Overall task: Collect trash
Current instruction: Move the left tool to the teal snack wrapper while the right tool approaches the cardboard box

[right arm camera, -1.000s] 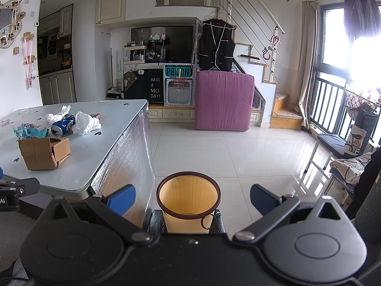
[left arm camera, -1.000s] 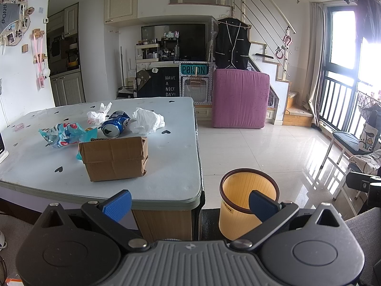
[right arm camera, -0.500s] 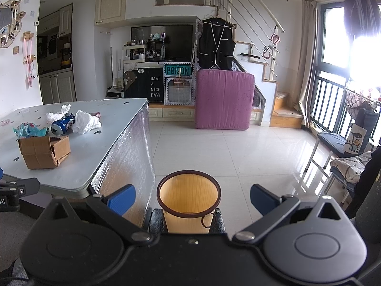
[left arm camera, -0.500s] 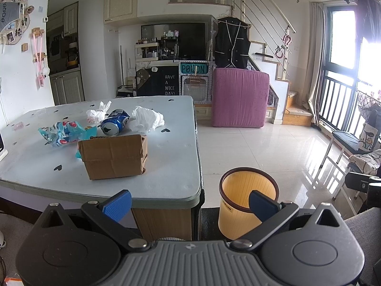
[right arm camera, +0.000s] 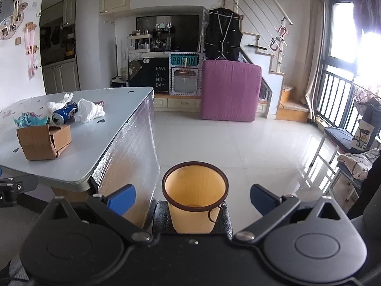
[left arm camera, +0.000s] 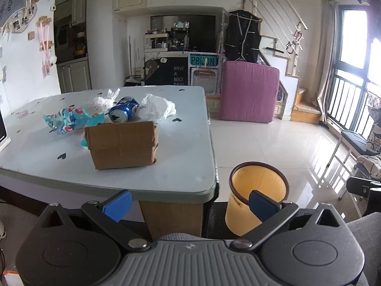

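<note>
On the pale table lie a cardboard box, a blue drink can, a blue snack wrapper, a white plastic bag and a crumpled white tissue. An empty yellow bin with a brown rim stands on the floor by the table's right corner. My left gripper hangs open below the table's near edge, holding nothing. My right gripper is open just above the yellow bin, with the cardboard box and the can far to its left.
A pink mattress leans by the staircase at the back. Chairs with bags and cloth stand along the window on the right. A tiled floor stretches between the table and the chairs. A laptop edge shows at the table's left.
The left wrist view has shifted a little closer to the table, so the box and trash sit slightly lower-left. Both grippers stay open; the right has hardly moved.
</note>
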Motion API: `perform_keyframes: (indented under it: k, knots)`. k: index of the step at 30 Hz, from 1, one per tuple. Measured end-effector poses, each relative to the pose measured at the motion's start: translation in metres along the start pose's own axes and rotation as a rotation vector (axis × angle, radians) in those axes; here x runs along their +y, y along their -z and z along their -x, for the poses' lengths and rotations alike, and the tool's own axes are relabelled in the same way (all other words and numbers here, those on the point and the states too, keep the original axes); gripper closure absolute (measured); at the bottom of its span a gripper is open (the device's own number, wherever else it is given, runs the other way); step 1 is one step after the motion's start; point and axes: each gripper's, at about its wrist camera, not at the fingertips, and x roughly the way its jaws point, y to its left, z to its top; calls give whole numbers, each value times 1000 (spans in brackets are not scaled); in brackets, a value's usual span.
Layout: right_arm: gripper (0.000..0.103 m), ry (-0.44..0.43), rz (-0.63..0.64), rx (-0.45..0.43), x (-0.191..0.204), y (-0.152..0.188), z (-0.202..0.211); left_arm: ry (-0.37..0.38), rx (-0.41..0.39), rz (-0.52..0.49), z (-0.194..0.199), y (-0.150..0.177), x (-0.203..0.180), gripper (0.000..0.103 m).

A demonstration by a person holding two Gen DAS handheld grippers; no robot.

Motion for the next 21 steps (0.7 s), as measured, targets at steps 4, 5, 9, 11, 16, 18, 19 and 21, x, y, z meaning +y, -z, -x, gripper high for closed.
perform_keyframes:
  k: [4, 5, 9, 11, 16, 18, 19, 21]
  knots:
    - [0, -27, 12, 12, 7, -3, -13, -27, 12, 23, -9, 0, 11, 0]
    - [0, -35, 17, 18, 10, -4, -17, -33, 14, 28, -11, -1, 14, 0]
    - [0, -63, 47, 35, 24, -10, -33, -67, 25, 68, -25, -2, 37, 0]
    - [0, -76, 65, 38, 34, -14, -41, -91, 24, 82, -30, -4, 48, 0]
    - [0, -119, 117, 29, 59, -24, -60, -159, 7, 110, -38, -12, 82, 0]
    - [0, -141, 134, 30, 70, -28, -68, -192, 0, 124, -43, -16, 98, 0]
    - [0, -153, 141, 31, 75, -30, -72, -206, -7, 129, -44, -19, 106, 0]
    - [0, -173, 156, 30, 84, -36, -80, -221, -31, 134, -47, -22, 120, 0]
